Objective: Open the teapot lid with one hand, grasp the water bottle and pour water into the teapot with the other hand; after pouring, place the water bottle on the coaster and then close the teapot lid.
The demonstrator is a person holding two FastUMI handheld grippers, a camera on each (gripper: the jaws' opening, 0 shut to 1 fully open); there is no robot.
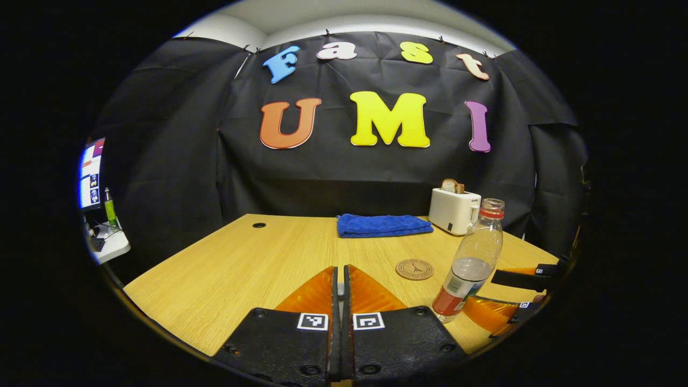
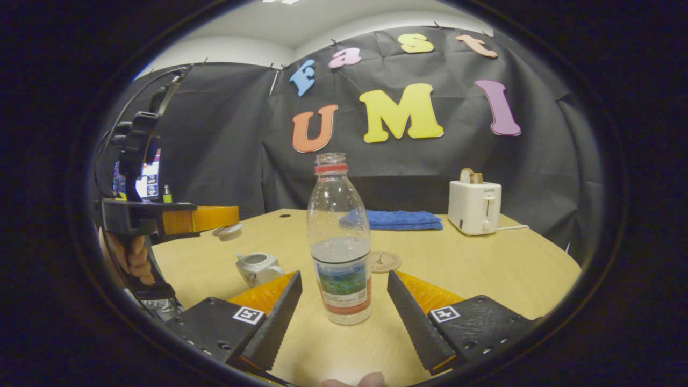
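partly hidden, teapot (image 2: 259, 267) sits behind right gripper (image 2: 344, 301) fingers (image 2: 279, 314).

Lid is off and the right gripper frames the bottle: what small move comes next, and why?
Probably close the right gripper on the water bottle: its fingers stand open either side of the bottle, apart from it. The left gripper holds the teapot lid raised above the open teapot, so pouring can follow.

Even, fairly bright overhead light gives soft shadows on the worktop (image 2: 484, 279), with sharp focus centrally and strong fisheye bending at edges.
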